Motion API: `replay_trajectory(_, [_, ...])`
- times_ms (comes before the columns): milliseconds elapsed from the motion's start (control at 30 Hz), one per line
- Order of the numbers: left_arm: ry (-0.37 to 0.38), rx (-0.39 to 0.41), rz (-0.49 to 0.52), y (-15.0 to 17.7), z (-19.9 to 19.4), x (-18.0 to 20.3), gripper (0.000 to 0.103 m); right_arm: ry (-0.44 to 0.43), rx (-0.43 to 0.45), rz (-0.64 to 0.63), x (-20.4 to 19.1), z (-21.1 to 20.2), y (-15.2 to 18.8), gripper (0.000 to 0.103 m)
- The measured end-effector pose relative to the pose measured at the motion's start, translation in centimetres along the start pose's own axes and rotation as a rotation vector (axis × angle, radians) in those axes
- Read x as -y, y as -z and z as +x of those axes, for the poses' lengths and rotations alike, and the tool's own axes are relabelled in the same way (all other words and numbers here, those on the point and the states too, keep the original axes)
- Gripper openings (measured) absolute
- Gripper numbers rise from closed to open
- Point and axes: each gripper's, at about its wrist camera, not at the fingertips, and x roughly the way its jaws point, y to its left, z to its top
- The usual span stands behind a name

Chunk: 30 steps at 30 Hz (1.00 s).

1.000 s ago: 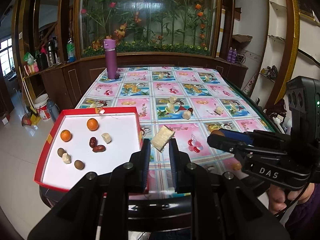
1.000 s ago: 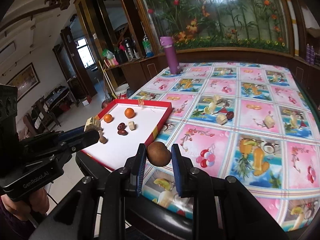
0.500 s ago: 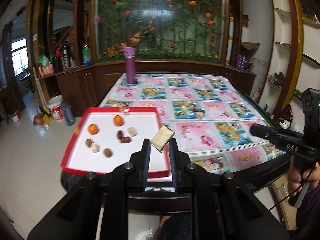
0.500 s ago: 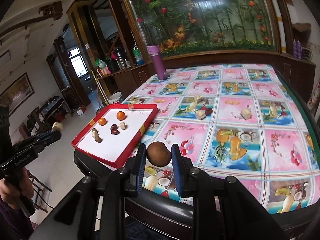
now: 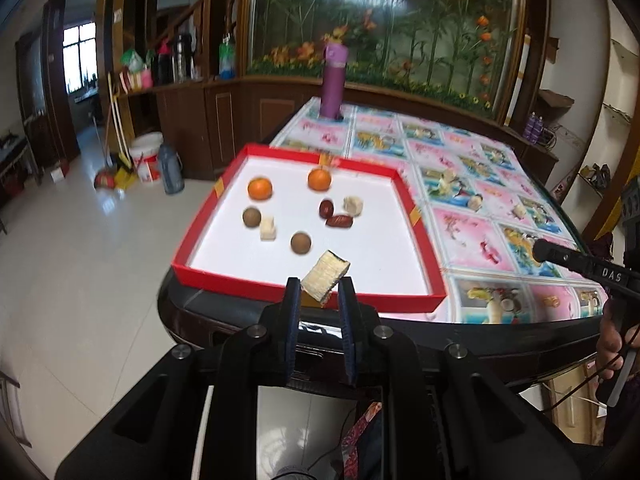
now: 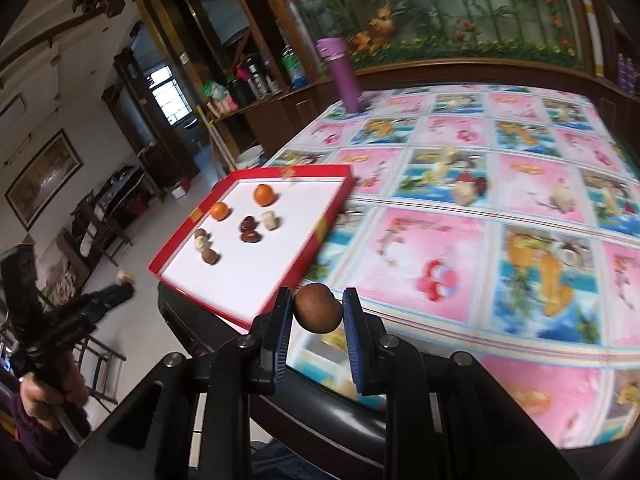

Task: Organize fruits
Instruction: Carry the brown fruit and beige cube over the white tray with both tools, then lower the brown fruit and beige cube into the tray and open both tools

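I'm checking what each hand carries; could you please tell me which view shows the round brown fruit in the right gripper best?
The right wrist view: the round brown fruit sits sharp and close, pinched in the right gripper. The left wrist view shows only that gripper's dark fingers from the side; the fruit is hidden.

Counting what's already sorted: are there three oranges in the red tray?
No, the left wrist view shows only two oranges lying in the red tray, near its far edge.
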Motion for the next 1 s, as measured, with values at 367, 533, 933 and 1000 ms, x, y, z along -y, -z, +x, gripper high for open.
replay_trajectory(367, [0.032, -0.071, -0.026, -1.5, 4.9, -0.8, 0.020, -0.089, -0.102, -0.093, -6.2, 7.5, -2.1, 0.024])
replay_trajectory(533, [0.011, -0.067, -0.010, -3.0, 6.0, -0.8, 0.020, -0.100, -0.118, -0.097, -7.1, 9.1, -2.3, 0.024])
replay_trajectory(933, [-0.017, -0.062, -0.012, -4.3, 7.1, -1.7, 0.020, -0.080, -0.142, -0.072, -7.3, 10.9, -3.5, 0.024])
replay_trajectory(1000, [-0.014, -0.065, -0.017, -4.8, 7.5, -2.2, 0.020, -0.075, -0.151, -0.066, -7.3, 11.7, -4.1, 0.024])
